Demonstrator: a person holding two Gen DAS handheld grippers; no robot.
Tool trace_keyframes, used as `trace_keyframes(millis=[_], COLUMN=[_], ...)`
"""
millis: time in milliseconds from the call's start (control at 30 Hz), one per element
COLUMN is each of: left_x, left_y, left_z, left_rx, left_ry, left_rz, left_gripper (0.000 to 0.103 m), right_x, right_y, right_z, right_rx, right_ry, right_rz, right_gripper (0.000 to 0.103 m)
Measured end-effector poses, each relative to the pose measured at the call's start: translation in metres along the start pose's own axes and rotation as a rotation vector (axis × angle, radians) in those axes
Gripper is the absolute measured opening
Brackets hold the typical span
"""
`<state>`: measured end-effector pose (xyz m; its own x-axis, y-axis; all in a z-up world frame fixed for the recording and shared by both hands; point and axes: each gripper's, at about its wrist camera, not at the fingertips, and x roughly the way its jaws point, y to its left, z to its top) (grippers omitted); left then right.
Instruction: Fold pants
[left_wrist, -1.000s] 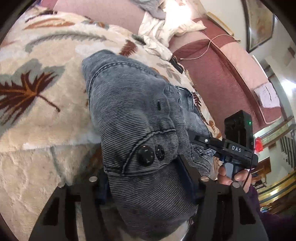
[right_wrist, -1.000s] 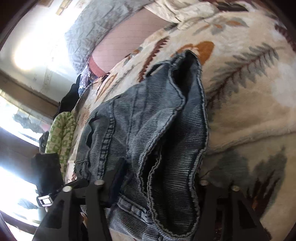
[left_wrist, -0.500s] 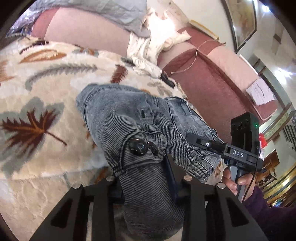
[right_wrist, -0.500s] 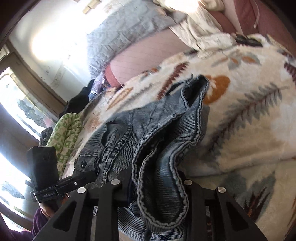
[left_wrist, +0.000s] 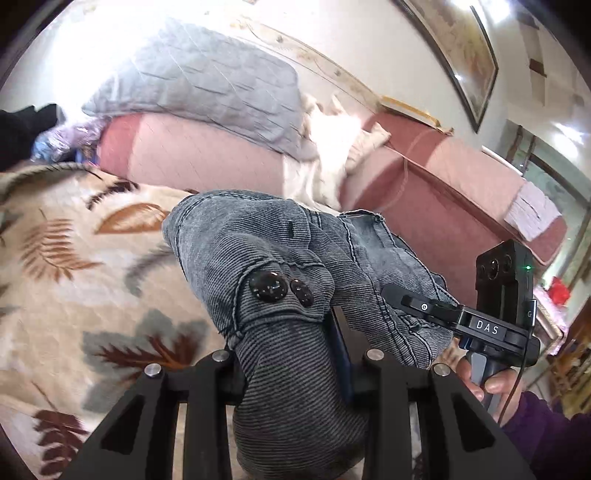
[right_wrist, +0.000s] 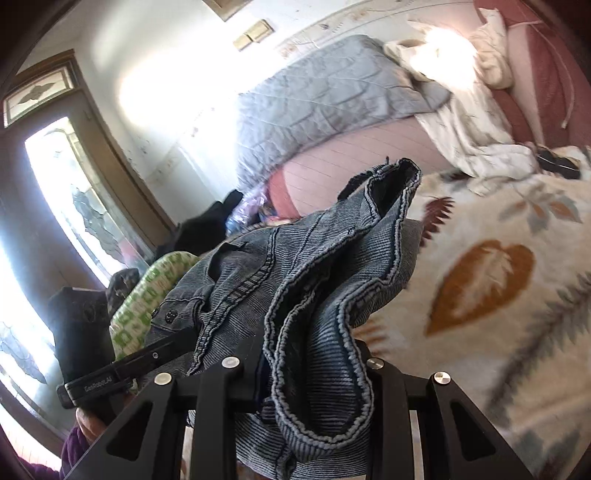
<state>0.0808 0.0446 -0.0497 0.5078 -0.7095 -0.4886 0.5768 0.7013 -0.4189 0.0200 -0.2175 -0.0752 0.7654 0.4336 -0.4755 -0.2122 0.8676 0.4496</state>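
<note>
Pants, grey-blue denim, bunched and held up off the leaf-print blanket on the bed, gripped at two spots. Left wrist view, left to right: blanket with brown and grey leaves at left, pink mattress and grey quilt behind, pants in the middle, cream cloth past them, framed picture on the wall upper right. Left hand-held gripper clamps a thick fold of the waistband just below two dark buttons; jaws narrow, both pads pressed into the cloth. Right hand-held gripper is at far right, black, marked DAS, its finger buried in the other side of the denim, a hand on the trigger, purple sleeve below.

Right wrist view, left to right: bright door at far left, left hand-held gripper low left touching the pants edge, green-and-white patterned cloth behind it. Right hand-held gripper at centre bottom pinches a hemmed fold of the pants, jaws narrow, cloth spilling over them; an open hem stands up at the top. Blanket fills the right side, grey quilt and cream cloth beyond.
</note>
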Motion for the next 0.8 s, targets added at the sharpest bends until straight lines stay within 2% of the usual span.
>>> trace_keyframes(millis=[167,267,433,500,567,633,700,733,800], left_x=[0.005,0.015,0.039,0.041,0.041,0.042,0.040,0.037,0.032], left_y=[0.022,0.037,0.052,0.053,0.053,0.055,0.058,0.057,0.053], left_z=[-0.002,-0.009,-0.028,-0.031,-0.033,-0.038,-0.040,-0.040,-0.041], left_rx=[-0.030,-0.056,-0.108,-0.112,-0.111,-0.144,-0.167,-0.163,-0.156], left_ry=[0.029,0.090,0.241,0.255,0.262,0.279,0.276,0.273,0.270], left_rz=[0.079,0.124,0.192,0.220,0.249,0.267,0.294,0.331,0.360], left_gripper=[0.036,0.036,0.037,0.042,0.053,0.059,0.072,0.081,0.081], right_x=[0.030,0.049,0.077,0.083,0.083,0.083,0.084,0.087,0.084], right_y=[0.007,0.006,-0.002,-0.005,-0.007,-0.010,-0.014,-0.013,-0.014], right_z=[-0.005,-0.016,-0.038,-0.045,-0.045,-0.045,-0.046,-0.045,-0.045], right_rx=[-0.009,-0.013,-0.011,-0.018,-0.020,0.005,0.015,0.017,0.021], right_ry=[0.036,0.096,0.231,0.263,0.265,0.280,0.288,0.294,0.298], right_rz=[0.011,-0.001,-0.055,-0.076,-0.074,-0.070,-0.100,-0.109,-0.129], right_gripper=[0.031,0.031,0.031,0.031,0.032,0.038,0.048,0.052,0.062])
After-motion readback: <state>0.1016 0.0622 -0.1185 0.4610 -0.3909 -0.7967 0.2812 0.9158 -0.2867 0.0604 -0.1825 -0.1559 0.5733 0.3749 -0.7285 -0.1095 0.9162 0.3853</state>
